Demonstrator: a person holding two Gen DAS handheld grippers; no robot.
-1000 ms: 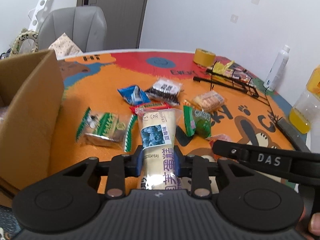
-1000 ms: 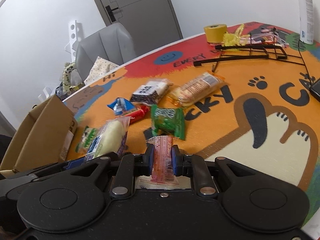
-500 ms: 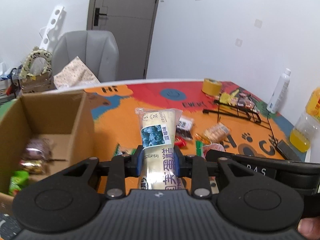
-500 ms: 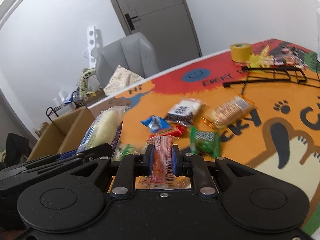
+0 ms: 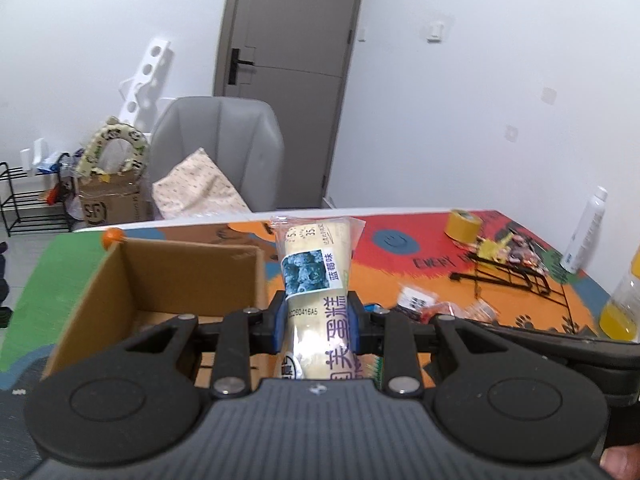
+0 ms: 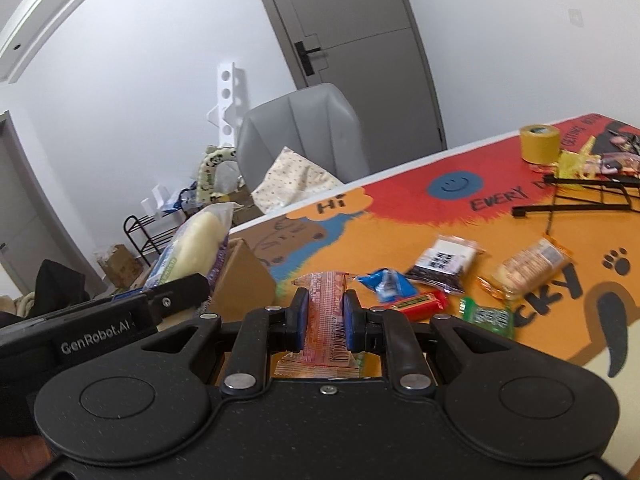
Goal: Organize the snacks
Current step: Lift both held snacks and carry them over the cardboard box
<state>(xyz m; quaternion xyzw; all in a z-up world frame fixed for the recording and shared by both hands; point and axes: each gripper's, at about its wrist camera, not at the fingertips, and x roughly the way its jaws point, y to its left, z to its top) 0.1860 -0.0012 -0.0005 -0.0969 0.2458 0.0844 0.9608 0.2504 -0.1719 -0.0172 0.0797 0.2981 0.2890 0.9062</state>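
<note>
Holding two packets at once, I have my left gripper [image 5: 320, 322] pinched on a long cream cake packet [image 5: 318, 280] with a blueberry label, standing upright between the blue pads. My right gripper [image 6: 325, 318] is clamped on a thin orange-red snack packet [image 6: 325, 312], also upright.

The one container near me is a cardboard box [image 5: 180, 280], open at the top, on the left end of the table [image 6: 400, 220]. The cake packet is raised in front of the box's right wall, near its upper corner. From the left wrist I see only bare cardboard on the inner walls and a strip of floor; my gripper hides the rest, so I cannot tell what lies inside. In the right wrist view only one corner of the box [image 6: 244, 276] shows, beside the left gripper [image 6: 180, 296] and its packet [image 6: 196, 240].

Farther along the table a black wire rack [image 6: 580, 200] holds several bright wrappers, too blurred to count.

Loose on the mat I count five snacks: one blue packet [image 6: 386, 284], one red bar [image 6: 420, 304], one green packet [image 6: 486, 316], one clear packet of dark pieces [image 6: 444, 264], and one pack of biscuits [image 6: 528, 268]. There is one roll of yellow tape [image 6: 539, 142], one white bottle [image 5: 582, 236] and one bottle of yellow liquid [image 5: 622, 304].
</note>
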